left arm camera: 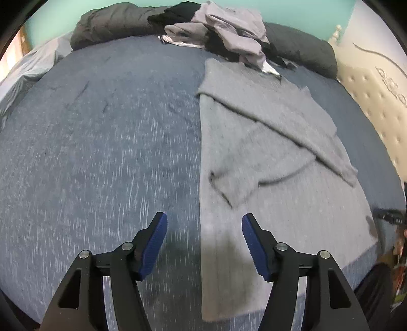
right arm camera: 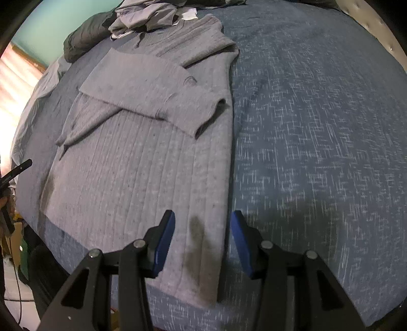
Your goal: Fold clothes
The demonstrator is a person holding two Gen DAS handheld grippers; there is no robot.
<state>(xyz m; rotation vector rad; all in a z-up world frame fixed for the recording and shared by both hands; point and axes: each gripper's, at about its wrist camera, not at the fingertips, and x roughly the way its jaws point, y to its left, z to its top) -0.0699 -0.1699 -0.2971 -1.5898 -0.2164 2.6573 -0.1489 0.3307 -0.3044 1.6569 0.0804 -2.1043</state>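
Observation:
A grey ribbed sweater [left arm camera: 267, 152] lies flat on the blue bedspread [left arm camera: 89, 140], with both sleeves folded across its body. My left gripper [left arm camera: 204, 221] hovers open over the sweater's left edge near the hem, and its blue pads press on nothing. In the right wrist view the same sweater [right arm camera: 140, 165] fills the left half. My right gripper [right arm camera: 202, 216] stands open above the sweater's right edge near the hem, its shadow falling on the cloth between the fingers.
A heap of loose grey and black clothes [left arm camera: 229, 33] sits at the far end of the bed, against dark pillows [left arm camera: 114, 23]. A cream quilted headboard [left arm camera: 376, 96] runs along the right. Bare bedspread [right arm camera: 318, 127] lies on both sides of the sweater.

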